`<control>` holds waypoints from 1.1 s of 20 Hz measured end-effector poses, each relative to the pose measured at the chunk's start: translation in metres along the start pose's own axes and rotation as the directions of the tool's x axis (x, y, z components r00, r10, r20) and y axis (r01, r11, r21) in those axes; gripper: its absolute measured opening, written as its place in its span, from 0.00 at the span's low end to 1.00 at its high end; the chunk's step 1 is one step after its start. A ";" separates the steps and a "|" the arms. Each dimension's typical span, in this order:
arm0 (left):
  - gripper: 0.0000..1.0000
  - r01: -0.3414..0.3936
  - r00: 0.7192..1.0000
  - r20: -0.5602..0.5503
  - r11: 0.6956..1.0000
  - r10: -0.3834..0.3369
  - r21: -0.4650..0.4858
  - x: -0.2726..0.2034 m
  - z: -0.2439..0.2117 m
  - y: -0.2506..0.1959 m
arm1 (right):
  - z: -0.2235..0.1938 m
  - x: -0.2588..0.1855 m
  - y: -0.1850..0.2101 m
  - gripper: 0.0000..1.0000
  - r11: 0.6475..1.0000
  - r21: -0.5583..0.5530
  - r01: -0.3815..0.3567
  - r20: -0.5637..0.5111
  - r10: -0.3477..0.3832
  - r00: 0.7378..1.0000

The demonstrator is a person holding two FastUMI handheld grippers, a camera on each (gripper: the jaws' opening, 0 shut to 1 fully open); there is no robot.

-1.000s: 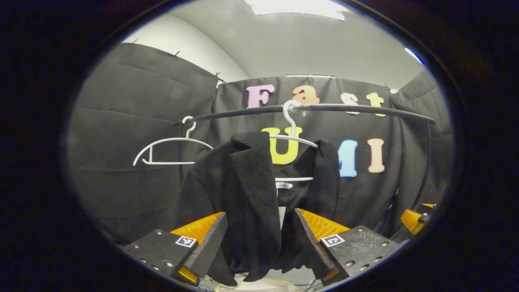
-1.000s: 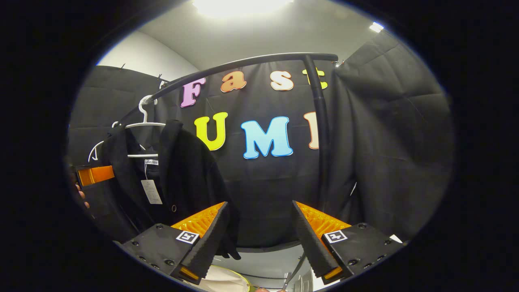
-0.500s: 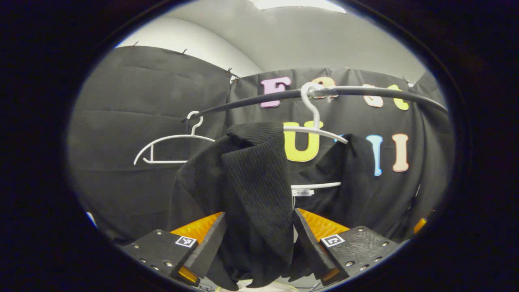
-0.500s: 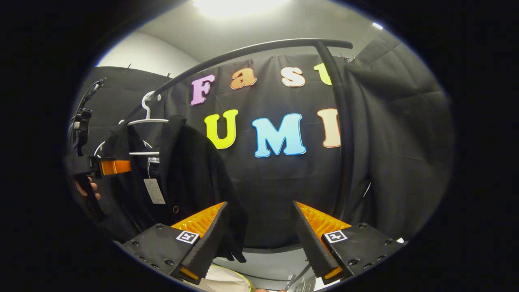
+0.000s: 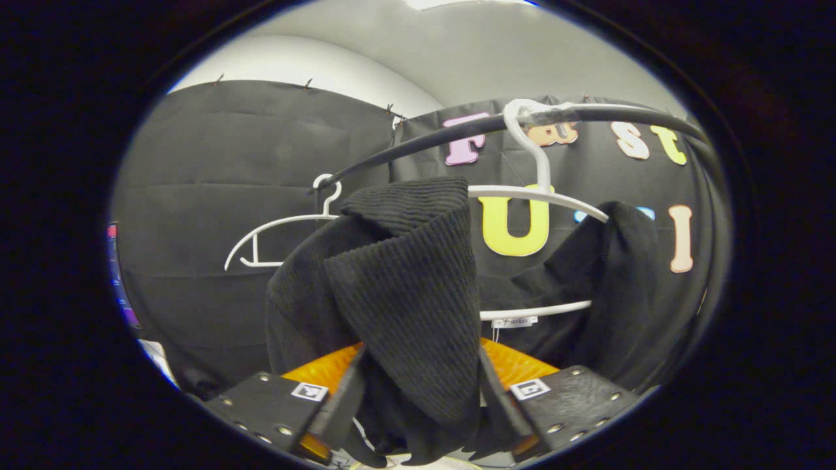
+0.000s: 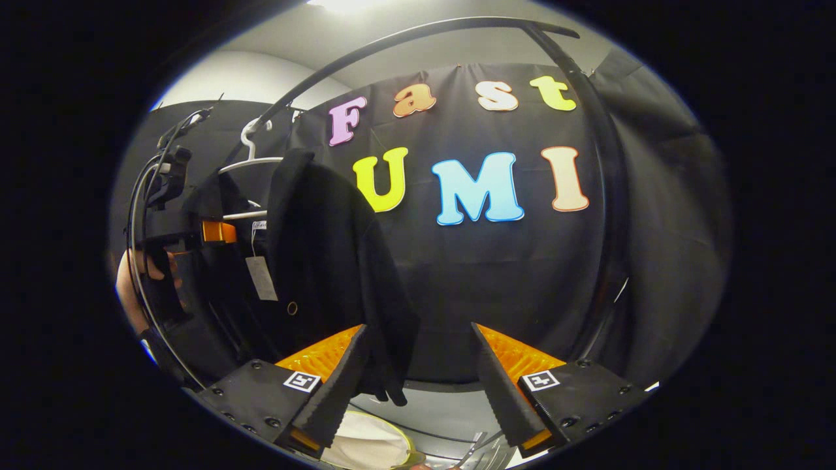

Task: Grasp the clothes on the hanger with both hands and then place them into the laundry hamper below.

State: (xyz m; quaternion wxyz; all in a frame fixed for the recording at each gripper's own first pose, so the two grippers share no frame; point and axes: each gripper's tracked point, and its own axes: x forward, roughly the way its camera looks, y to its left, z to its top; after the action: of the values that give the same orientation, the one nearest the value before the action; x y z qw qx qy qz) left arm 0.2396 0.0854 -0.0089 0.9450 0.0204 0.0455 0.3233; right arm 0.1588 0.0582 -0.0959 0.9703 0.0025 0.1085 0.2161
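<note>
Hidden and cut-off parts

In the left gripper view the black garment (image 5: 418, 307) covers the inner faces of the left gripper (image 5: 418, 418), so contact cannot be judged; the garment's hem runs off the bottom edge. In the right gripper view the laundry hamper (image 6: 372, 444) is cut by the lower edge, and the paper tag (image 6: 261, 277) is perhaps printed, too small to tell.
</note>
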 end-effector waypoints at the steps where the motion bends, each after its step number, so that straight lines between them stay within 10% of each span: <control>1: 0.71 0.004 1.000 -0.005 1.000 -0.004 0.001 0.001 -0.001 0.001 | -0.003 0.001 0.001 0.93 1.000 -0.003 -0.005 -0.008 0.005 1.000; 6: 0.12 0.056 0.998 0.007 0.998 -0.056 -0.031 -0.005 0.004 0.010 | -0.012 0.011 0.020 0.93 0.999 -0.006 -0.046 -0.047 0.046 0.998; 22: 0.01 0.463 0.886 0.088 0.861 -0.455 -0.212 -0.064 0.055 0.031 | 0.082 0.054 0.175 0.93 0.970 -0.060 -0.237 0.057 0.241 0.969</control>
State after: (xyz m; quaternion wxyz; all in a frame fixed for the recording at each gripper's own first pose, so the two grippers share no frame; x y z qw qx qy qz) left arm 0.1760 0.0706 0.0521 0.9914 -0.0934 -0.0048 0.0918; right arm 0.1502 0.2428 -0.0182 0.9399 -0.0032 0.0707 0.3341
